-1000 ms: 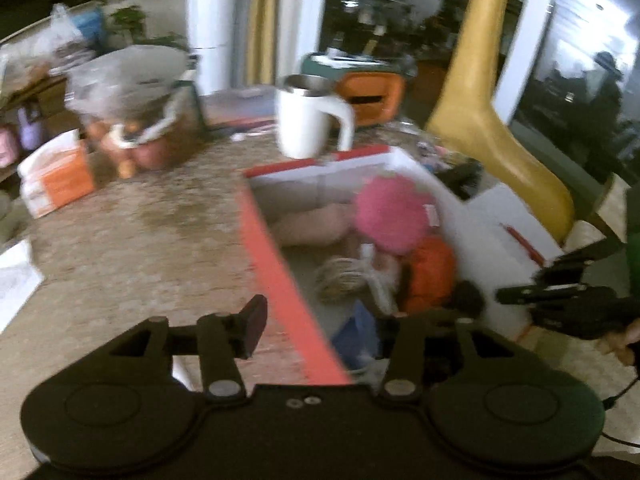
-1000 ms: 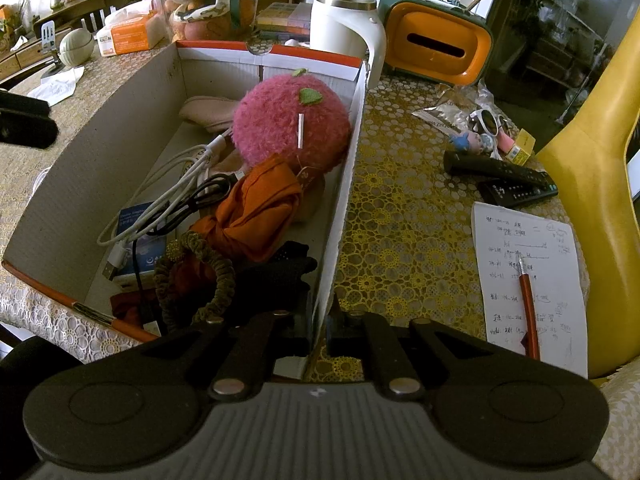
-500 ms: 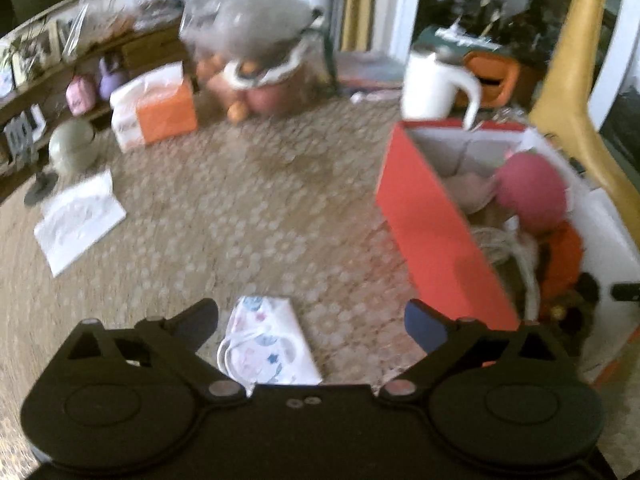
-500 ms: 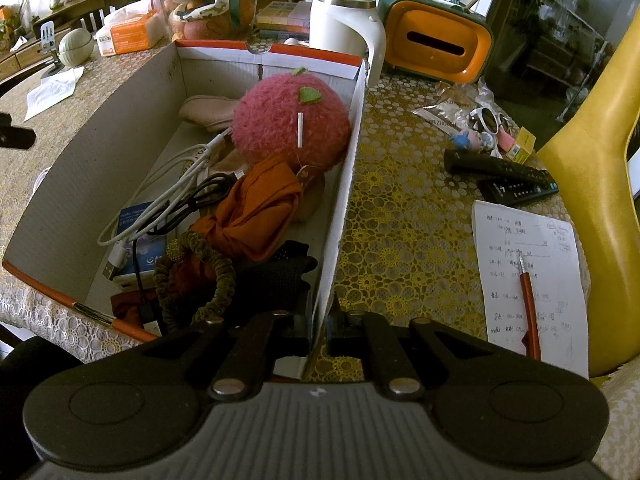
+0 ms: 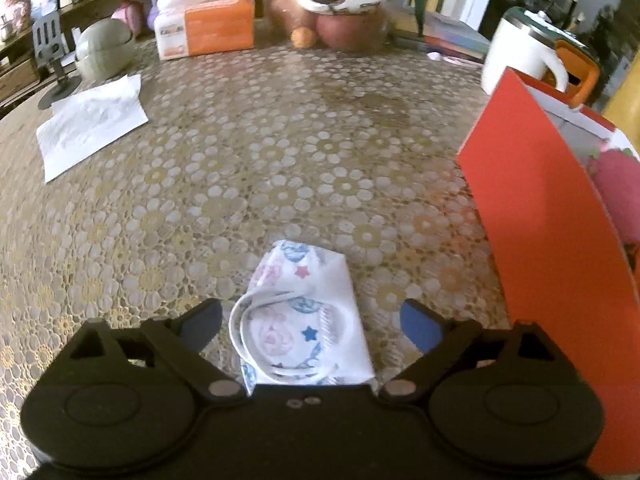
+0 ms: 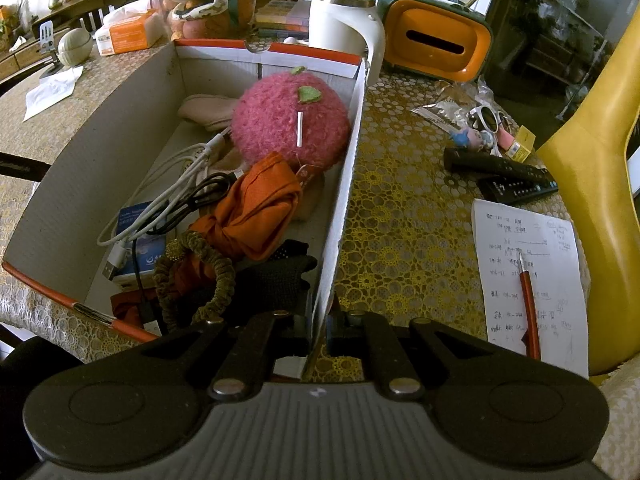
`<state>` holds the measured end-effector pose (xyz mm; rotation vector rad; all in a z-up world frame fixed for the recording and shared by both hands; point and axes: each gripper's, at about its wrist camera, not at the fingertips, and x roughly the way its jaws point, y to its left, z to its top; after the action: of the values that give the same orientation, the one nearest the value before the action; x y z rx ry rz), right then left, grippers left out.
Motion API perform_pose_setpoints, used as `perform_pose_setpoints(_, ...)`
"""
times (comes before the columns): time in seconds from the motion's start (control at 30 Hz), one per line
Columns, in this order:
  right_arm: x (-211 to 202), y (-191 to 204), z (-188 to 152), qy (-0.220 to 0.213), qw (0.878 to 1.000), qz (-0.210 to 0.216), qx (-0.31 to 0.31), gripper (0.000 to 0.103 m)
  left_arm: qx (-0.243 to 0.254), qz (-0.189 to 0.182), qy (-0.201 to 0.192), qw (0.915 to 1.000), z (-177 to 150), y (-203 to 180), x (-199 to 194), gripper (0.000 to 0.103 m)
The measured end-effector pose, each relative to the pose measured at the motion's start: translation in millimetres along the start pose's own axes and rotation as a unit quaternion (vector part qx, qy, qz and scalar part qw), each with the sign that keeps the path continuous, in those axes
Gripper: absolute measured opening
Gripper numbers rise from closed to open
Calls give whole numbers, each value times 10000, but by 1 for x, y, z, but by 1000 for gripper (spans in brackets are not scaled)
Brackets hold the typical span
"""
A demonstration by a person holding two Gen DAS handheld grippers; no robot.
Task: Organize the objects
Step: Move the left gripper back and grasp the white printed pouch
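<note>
1. Left gripper (image 5: pixel 310 326) is held with its jaws spread wide, having just been narrowed a little after opening; a folded face mask (image 5: pixel 302 320) lies between the fingers, and no pad is seen pressing on it.
2. Right gripper (image 6: pixel 318 328) is clamped shut on the near wall of the red cardboard box (image 6: pixel 344 184), so the left one is the nearer to the mask.
3. From the left gripper, the mask is met at twelve o'clock, flat on the lace tablecloth (image 5: pixel 280 140), its long axis running twelve to six; the box stands at about two o'clock.
4. Against the earlier left-wrist view, which looked into the box, the mask is now framed between the fingers.
</note>
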<state>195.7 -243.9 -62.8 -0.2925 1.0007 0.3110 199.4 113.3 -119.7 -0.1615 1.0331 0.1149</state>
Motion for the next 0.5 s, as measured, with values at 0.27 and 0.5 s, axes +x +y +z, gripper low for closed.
perform_pose_setpoints(0.27,0,0,0,1,10000,-1,2,6,135,348,-111,9992,-6,-3,2,67)
perform_pose_setpoints(0.5,0,0,0,1,10000,0,-2,6,362,263,-194,9988,-6,-11,-4,12)
